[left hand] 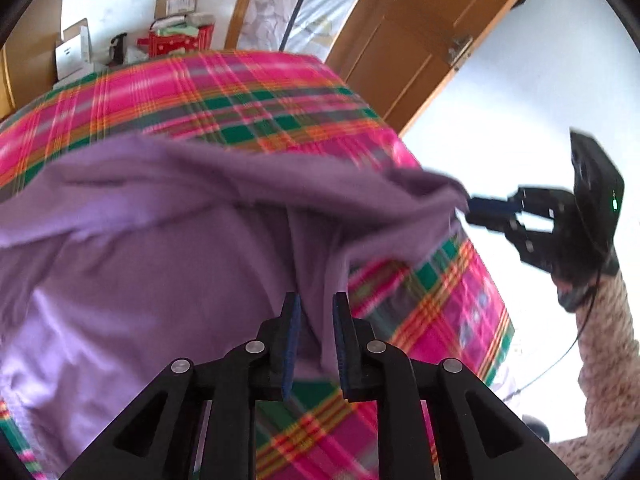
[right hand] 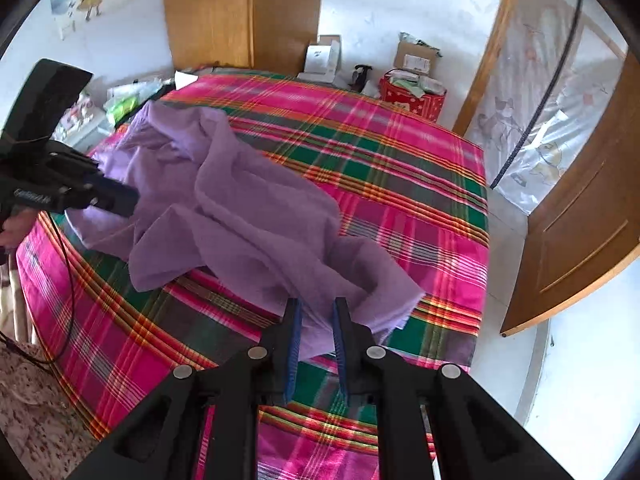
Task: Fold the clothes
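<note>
A crumpled purple garment [left hand: 160,240] [right hand: 248,208] lies spread across a bed covered in pink and green plaid cloth [left hand: 260,96] [right hand: 400,184]. In the left wrist view my left gripper [left hand: 317,320] has its blue pads close together with a fold of the garment pinched between them. At the right, my right gripper [left hand: 472,208] grips a garment corner and holds it off the bed. In the right wrist view my right gripper [right hand: 317,320] is shut on the garment's near edge, and my left gripper [right hand: 128,200] bites the far-left side.
A wooden door [right hand: 580,240] [left hand: 420,40] stands open to the right of the bed. A red box [right hand: 412,96], cardboard boxes [right hand: 414,58] and a wooden cabinet [right hand: 240,12] sit behind the bed. A person's patterned sleeve [left hand: 604,340] and a trailing cable are at the bed's side.
</note>
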A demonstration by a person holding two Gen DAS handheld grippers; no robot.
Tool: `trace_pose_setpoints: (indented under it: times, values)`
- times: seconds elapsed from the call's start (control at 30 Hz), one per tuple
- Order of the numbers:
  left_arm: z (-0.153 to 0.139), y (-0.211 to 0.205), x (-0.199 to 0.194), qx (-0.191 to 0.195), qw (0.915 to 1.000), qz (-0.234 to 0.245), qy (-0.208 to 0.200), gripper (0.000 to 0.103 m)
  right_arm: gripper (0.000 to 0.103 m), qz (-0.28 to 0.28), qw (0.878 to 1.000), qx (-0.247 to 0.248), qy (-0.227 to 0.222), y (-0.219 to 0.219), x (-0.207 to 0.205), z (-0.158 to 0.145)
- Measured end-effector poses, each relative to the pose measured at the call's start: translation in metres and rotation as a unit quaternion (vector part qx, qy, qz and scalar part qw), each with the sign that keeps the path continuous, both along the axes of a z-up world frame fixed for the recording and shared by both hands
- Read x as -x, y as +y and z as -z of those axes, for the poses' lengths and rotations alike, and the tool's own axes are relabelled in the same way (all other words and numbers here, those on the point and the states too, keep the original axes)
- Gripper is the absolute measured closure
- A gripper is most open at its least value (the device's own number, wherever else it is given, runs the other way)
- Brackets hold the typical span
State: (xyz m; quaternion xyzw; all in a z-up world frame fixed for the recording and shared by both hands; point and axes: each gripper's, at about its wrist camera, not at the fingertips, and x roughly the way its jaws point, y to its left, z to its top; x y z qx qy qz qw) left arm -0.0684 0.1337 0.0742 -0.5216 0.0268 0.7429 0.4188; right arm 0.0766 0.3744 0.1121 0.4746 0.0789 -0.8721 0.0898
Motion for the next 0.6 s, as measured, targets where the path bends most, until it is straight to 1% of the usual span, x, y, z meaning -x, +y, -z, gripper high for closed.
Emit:
trace_pose_setpoints:
  times: [0.07,0.1,0.13,0.17,0.2,0.3,0.4,0.5,0.6]
  values:
    - [0.006,0.006,0.013,-0.025,0.9985,-0.014,-0.047,0.080,0.087,0.014,1.000,0.013,0.006,0.009,-0.003,0.001]
    - [0.009,0.007,0.019,-0.039,0.9965,-0.023,-0.071,0.079,0.086,0.022,1.000,0.015,0.011,0.013,-0.005,0.001]
    - [0.012,0.008,0.024,-0.058,0.9930,-0.035,-0.097,0.071,0.084,0.031,0.999,0.018,0.017,0.016,-0.006,0.001]
    - [0.015,0.014,0.026,-0.069,0.9908,-0.039,-0.110,0.065,0.077,0.041,0.999,0.028,0.022,0.022,-0.008,0.001]
    - [0.017,0.018,0.029,-0.076,0.9892,-0.039,-0.120,0.060,0.072,0.053,0.997,0.042,0.028,0.029,-0.010,0.001]
    - [0.016,0.020,0.039,-0.093,0.9847,-0.050,-0.138,0.060,0.071,0.078,0.993,0.074,0.036,0.047,-0.010,-0.001]
    - [0.023,0.026,0.050,-0.093,0.9792,-0.065,-0.168,0.056,0.070,0.091,0.990,0.096,0.040,0.058,-0.005,-0.004]
    - [0.031,0.031,0.062,-0.091,0.9724,-0.080,-0.199,0.056,0.070,0.092,0.990,0.104,0.036,0.060,0.004,-0.004]
    - [0.040,0.037,0.075,-0.086,0.9644,-0.101,-0.229,0.056,0.067,0.084,0.986,0.144,0.001,0.064,0.020,0.008]
